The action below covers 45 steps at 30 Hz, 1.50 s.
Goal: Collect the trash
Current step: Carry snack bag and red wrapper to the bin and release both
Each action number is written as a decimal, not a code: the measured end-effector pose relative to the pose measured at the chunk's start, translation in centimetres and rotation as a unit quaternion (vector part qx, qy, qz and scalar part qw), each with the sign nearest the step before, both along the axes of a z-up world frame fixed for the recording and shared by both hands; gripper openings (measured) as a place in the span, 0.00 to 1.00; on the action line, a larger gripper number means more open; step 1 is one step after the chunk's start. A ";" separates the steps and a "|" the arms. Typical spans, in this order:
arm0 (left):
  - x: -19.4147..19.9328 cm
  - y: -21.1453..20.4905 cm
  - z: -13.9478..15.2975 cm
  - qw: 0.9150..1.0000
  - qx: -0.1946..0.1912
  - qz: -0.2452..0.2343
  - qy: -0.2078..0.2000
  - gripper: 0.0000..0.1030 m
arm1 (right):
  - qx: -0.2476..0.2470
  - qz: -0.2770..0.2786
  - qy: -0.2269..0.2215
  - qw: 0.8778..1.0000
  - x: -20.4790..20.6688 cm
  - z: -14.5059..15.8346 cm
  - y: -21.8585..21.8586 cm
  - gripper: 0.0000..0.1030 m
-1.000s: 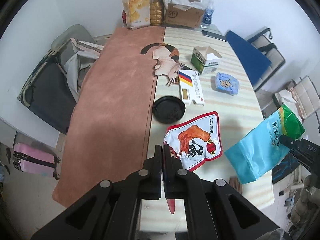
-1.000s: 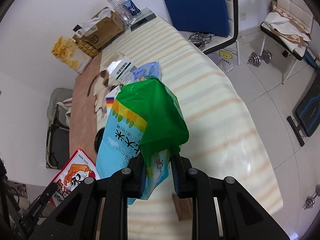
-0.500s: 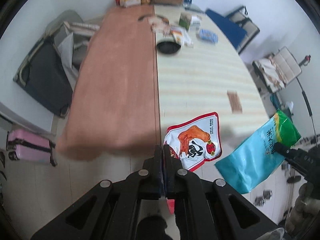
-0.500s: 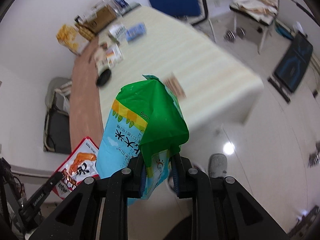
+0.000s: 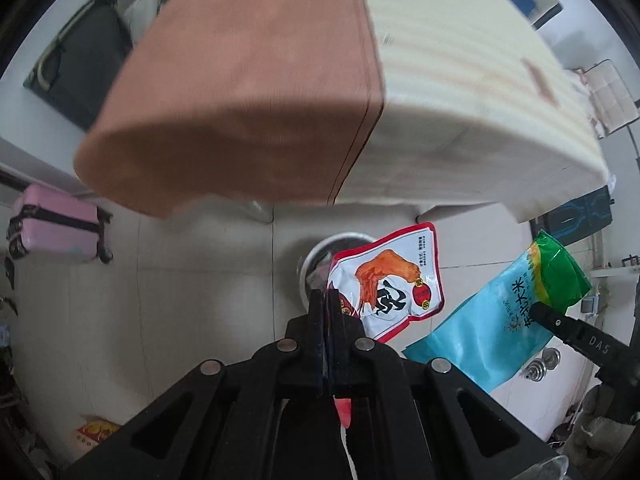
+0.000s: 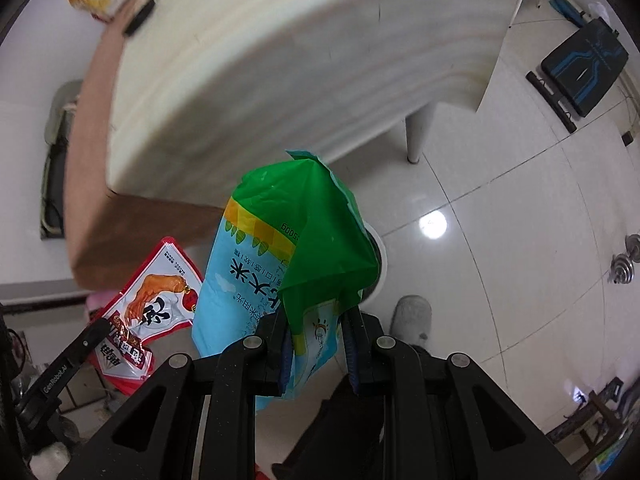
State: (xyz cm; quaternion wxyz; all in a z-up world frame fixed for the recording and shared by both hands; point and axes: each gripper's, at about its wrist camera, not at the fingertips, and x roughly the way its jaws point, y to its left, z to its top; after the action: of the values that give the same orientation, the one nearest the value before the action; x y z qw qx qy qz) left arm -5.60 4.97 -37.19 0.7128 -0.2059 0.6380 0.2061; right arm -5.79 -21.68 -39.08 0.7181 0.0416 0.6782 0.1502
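Both grippers have swung off the desk [image 5: 460, 92] since the earlier frames and dropped past its near edge; the floor now fills the lower half of both views.

Left gripper [image 5: 327, 300]: pressed fully together, pinching a corner of the red-and-white snack packet [image 5: 396, 280], which hangs over the bin. Right gripper [image 6: 316, 320]: nearly closed, clamped on the crumpled green top of the blue rice bag [image 6: 248, 272], which hangs free just beside the packet.

Step in hand looks like carry-to-bin, late stage. A round light-rimmed bin [image 5: 316, 256] sits on the floor just off the desk's near edge; in the left view it's under the packet, in the right view only an arc of its rim [image 6: 382, 256] shows behind the bag.

Bin contents: something dark and reddish near the rim in the left view, can't tell what.

Next move, my read: centre each item over the opening, then release. The rice bag is wide relative to the bin mouth, so it should probably go in end-first. More clutter is left at the desk's far end.
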 end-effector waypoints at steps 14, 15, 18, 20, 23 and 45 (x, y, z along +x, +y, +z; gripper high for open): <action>1.2 0.7 -22.9 0.995 -0.068 0.013 0.069 0.08 | -0.053 0.066 0.122 0.989 2.6 -27.0 2.6 0.23; 1.4 0.8 -24.8 0.994 -0.076 0.009 0.073 0.09 | -0.055 0.072 0.129 0.987 2.8 -29.1 2.8 0.26; 2.0 0.7 -29.4 0.992 -0.094 0.002 0.089 0.11 | -0.054 0.090 0.162 0.981 3.7 -34.1 3.4 0.39; 2.1 0.9 -31.5 0.991 -0.097 0.002 0.091 0.33 | -0.054 0.101 0.177 0.978 3.8 -37.2 3.5 0.56; 1.8 0.9 -32.9 0.992 -0.091 0.004 0.087 0.88 | -0.074 0.116 0.161 0.977 3.3 -38.9 3.2 0.87; -1.4 -1.9 -21.1 0.998 -0.020 0.006 0.064 0.93 | -0.161 0.143 0.024 0.976 0.5 -24.5 3.3 1.00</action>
State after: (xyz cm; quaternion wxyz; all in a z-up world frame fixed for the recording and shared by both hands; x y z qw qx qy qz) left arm -7.01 3.10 -58.29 0.6652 -0.2102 0.6848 0.2107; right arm -5.30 -18.35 -63.59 0.6699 -0.1682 0.7096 0.1394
